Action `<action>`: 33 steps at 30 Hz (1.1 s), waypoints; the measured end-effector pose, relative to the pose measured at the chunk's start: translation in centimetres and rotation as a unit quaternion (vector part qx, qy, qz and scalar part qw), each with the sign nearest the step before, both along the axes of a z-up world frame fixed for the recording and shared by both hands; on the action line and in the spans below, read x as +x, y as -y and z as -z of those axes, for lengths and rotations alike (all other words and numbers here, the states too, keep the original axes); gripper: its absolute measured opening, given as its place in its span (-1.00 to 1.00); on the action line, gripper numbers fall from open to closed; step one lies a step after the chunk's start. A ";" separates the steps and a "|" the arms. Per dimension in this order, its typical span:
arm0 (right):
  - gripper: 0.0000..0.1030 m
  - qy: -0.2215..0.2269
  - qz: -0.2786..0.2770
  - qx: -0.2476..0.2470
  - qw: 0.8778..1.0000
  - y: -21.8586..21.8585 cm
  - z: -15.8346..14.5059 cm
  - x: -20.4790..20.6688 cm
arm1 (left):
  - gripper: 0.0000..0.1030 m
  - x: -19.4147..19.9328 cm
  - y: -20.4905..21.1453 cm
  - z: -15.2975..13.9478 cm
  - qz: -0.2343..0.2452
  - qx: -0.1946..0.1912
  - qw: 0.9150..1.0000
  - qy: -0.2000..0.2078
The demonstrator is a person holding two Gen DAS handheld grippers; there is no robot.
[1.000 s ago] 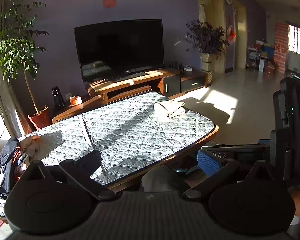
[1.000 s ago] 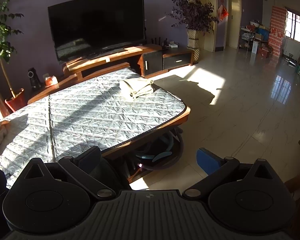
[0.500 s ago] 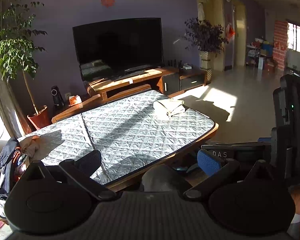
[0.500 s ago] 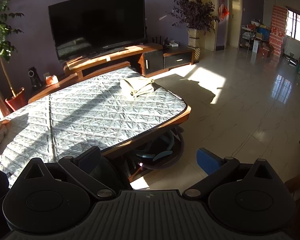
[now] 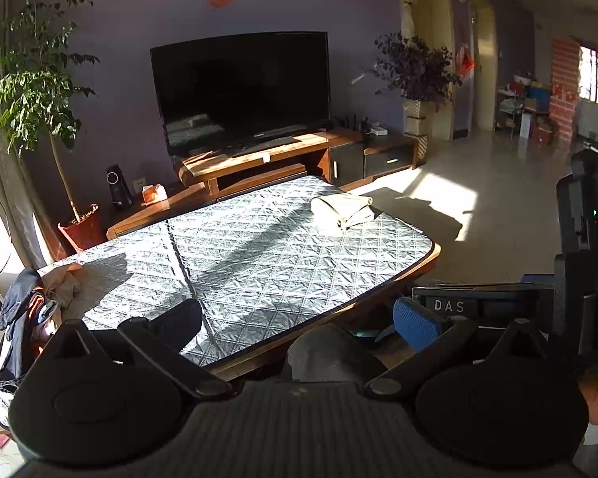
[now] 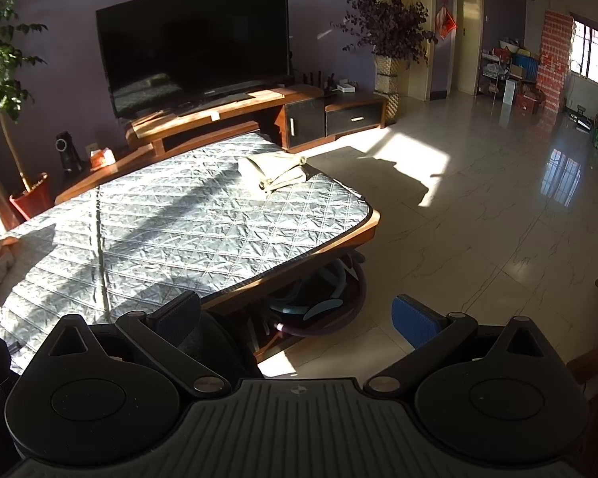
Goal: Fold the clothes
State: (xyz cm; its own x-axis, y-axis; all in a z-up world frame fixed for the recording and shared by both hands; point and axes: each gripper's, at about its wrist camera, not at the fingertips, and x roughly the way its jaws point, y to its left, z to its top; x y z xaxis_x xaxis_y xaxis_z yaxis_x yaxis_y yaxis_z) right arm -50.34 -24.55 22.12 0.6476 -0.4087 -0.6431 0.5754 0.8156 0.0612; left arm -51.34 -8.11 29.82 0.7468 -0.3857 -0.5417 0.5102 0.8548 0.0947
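We hold both tongs back from the near edge of the bench (image 5: 378,275), and both are spread wide with nothing between their blue pads. Our left tongs (image 5: 297,314) hang just off the near edge, and our right tongs (image 6: 297,310) sit further to the right, over the bench corner and the tiled floor (image 6: 478,219). The folded beige garment (image 5: 341,209) lies on the quilted grey cover (image 5: 239,247) near the far right corner of the bench, well apart from both tongs; from the right wrist we see the same folded garment (image 6: 273,171) in a patch of sunlight. At the left end of the bench a heap of unfolded clothes (image 5: 61,285) spills over the edge, partly in shadow. Beyond the bench stand a dark television (image 5: 241,87) on a wooden stand (image 5: 259,155) and a potted tree (image 5: 40,91) by the wall. Under the bench's right corner we make out a basin (image 6: 323,306) with coiled hoses.
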 end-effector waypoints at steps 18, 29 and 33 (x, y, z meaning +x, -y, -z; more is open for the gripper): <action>0.99 -0.005 -0.002 0.004 1.000 0.0 0.3 -0.1 | 0.98 -0.4 0.8 0.4 0.012 0.012 1.000 -0.002; 0.99 -0.005 -0.003 0.007 1.000 0.1 0.5 -0.1 | 0.98 -0.1 1.1 0.3 0.009 0.021 1.000 -0.001; 0.99 -0.006 -0.004 0.008 1.000 0.1 0.5 -0.1 | 0.98 0.0 1.0 0.5 0.008 0.022 1.000 -0.002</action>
State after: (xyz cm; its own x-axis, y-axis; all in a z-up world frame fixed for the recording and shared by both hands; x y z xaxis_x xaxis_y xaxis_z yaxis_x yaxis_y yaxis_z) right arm -50.40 -24.65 21.60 0.6428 -0.3939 -0.6569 0.5704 0.8186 0.0673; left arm -51.29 -9.11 29.36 0.7384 -0.3733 -0.5617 0.5246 0.8412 0.1306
